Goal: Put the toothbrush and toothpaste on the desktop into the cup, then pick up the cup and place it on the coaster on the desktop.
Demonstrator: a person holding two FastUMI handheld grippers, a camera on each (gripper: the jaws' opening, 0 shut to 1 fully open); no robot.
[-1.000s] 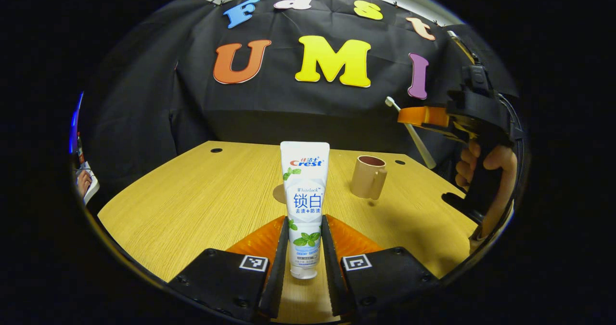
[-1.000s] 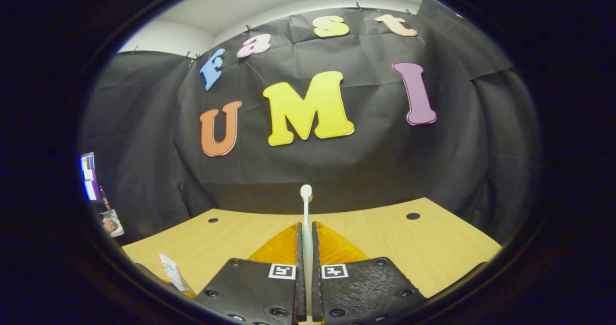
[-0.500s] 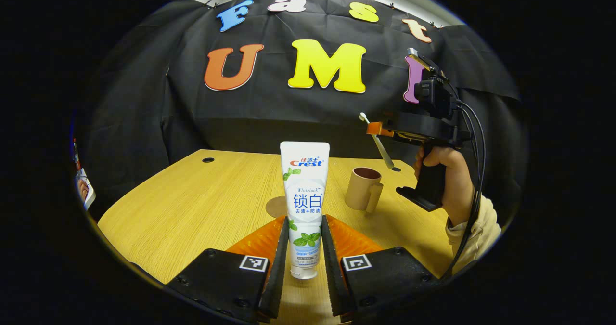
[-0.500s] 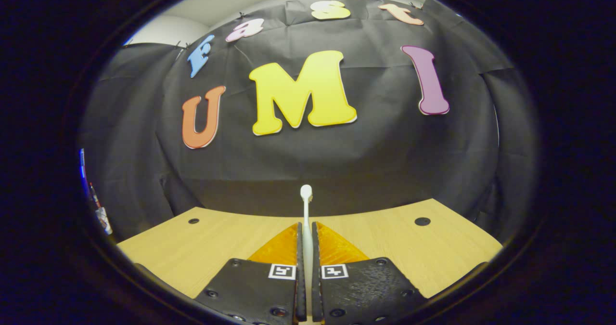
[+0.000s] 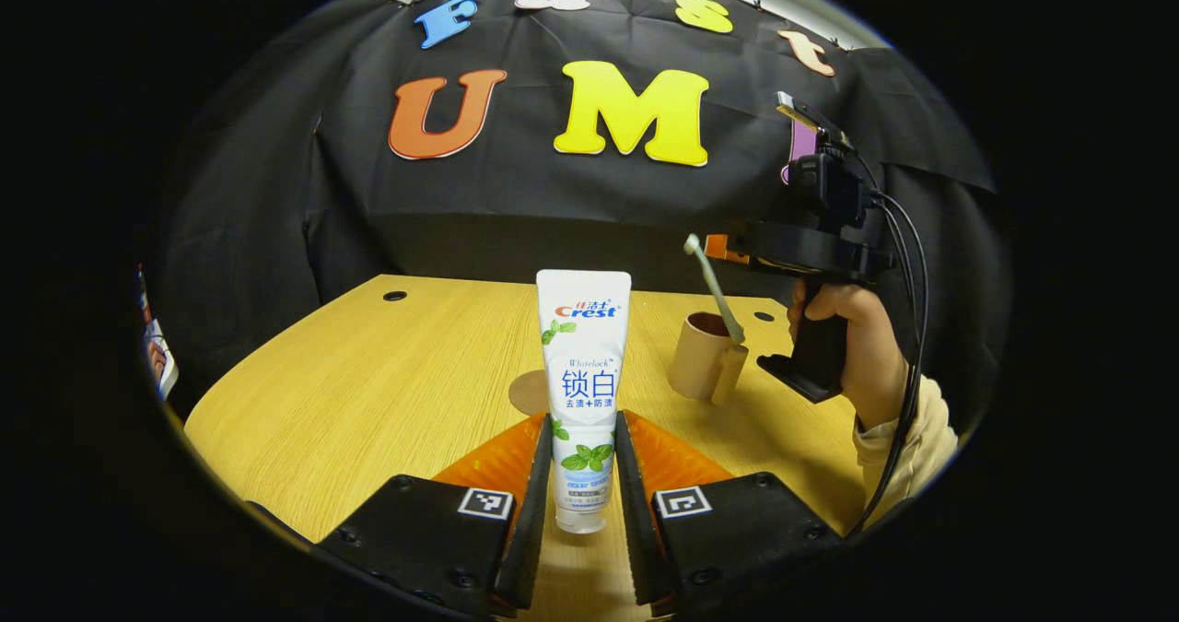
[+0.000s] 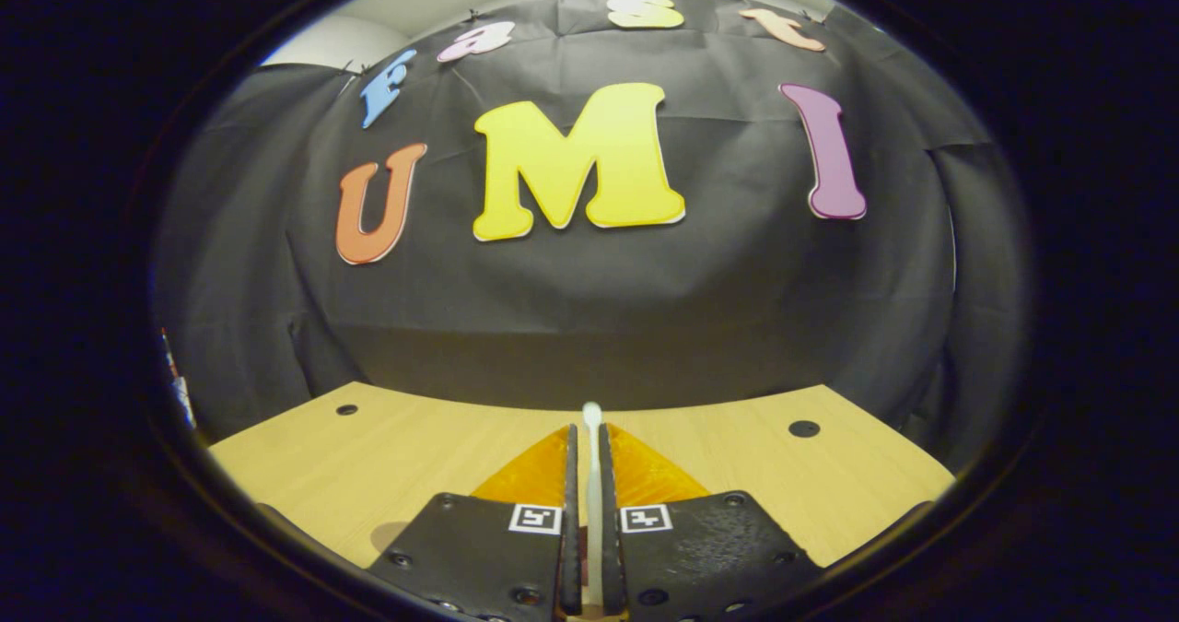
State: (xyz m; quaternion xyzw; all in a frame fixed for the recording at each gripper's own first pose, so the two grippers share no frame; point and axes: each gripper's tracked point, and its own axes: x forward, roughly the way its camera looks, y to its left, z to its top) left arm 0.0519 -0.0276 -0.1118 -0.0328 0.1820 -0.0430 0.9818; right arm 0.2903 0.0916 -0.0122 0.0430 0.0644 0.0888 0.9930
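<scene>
toothbrush (image 5: 714, 290) now lower, its end hidden behind cup (image 5: 700, 364).

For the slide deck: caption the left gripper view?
Left gripper holds toothpaste; right gripper angles toothbrush over cup.

The left gripper view is looking forward from low over the near edge of the desktop (image 5: 368, 392), facing the black cloth wall (image 5: 516, 198) at the back; its own left gripper (image 5: 583, 438) is sitting at the bottom centre, very close to the lens. At the right of this frame, farther off, the right gripper (image 5: 723, 249) and the hand (image 5: 852, 346) holding it are showing side-on. The right gripper view is riding on that gripper (image 6: 590, 475), sitting higher and nearer the wall (image 6: 589, 327), facing it squarely, with the desktop (image 6: 414, 438) lying across the lower frame. Both views are sharing the wall and the desktop's far edge.
</scene>
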